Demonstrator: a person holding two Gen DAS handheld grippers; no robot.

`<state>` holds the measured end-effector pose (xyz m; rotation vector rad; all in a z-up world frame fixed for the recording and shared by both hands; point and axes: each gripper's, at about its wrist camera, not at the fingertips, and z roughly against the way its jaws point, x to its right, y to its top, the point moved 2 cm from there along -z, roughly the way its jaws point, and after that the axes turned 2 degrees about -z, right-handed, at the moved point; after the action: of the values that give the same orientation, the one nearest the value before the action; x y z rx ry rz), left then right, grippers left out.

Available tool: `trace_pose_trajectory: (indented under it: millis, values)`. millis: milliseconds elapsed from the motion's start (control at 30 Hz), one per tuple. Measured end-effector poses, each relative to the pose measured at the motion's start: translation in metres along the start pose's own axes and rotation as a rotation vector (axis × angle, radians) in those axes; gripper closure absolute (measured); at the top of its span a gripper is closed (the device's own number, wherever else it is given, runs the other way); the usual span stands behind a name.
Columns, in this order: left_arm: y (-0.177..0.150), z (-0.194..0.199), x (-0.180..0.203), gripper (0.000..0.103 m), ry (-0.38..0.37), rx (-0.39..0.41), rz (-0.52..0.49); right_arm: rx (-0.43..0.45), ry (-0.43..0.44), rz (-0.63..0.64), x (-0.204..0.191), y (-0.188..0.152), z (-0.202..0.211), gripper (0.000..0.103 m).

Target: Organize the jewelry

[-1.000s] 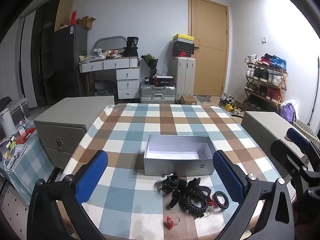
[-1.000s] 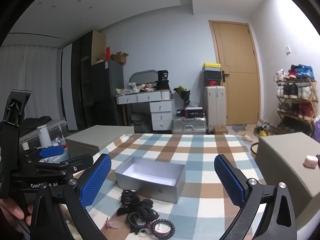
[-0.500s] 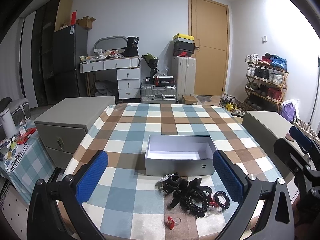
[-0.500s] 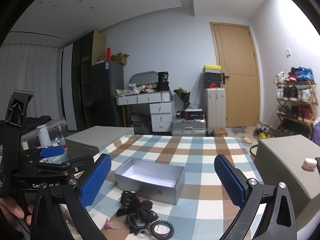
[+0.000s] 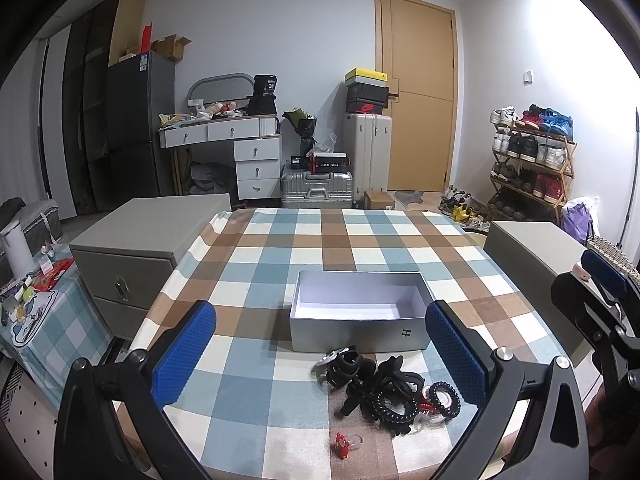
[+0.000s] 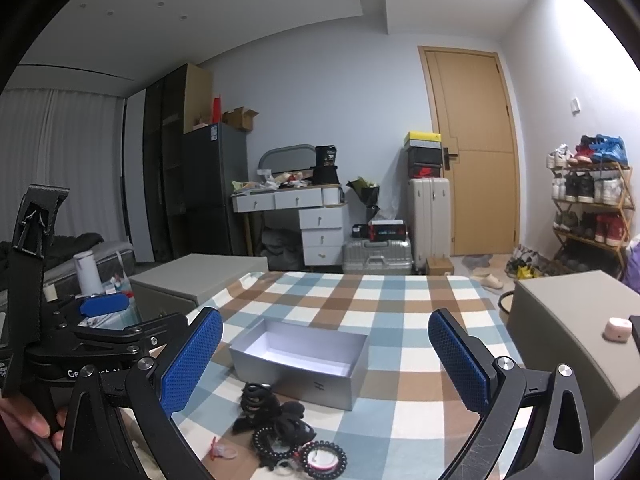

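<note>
Checked table with a box and a heap of hair things

The table [image 5: 256,264] wears a cloth of blue, brown and cream squares. An open grey box [image 5: 357,316] with a white inside stands near the middle, nothing in it. Just in front of the box lies a tangled pile of black hair clips and ties [image 5: 376,384], with a beaded ring [image 6: 324,458] at its edge. A small red trinket [image 5: 342,439] sits apart, nearer the table's front edge.
</note>
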<state>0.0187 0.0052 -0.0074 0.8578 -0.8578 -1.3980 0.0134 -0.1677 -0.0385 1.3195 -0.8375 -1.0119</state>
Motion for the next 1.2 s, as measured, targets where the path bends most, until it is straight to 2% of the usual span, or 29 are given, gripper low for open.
trace_pose_trajectory:
  millis: [1200]
  values:
    - [-0.011, -0.007, 0.001, 0.001, 0.004, -0.039, 0.002, -0.02, -0.001, -0.027, 0.006, -0.007, -0.002, 0.0]
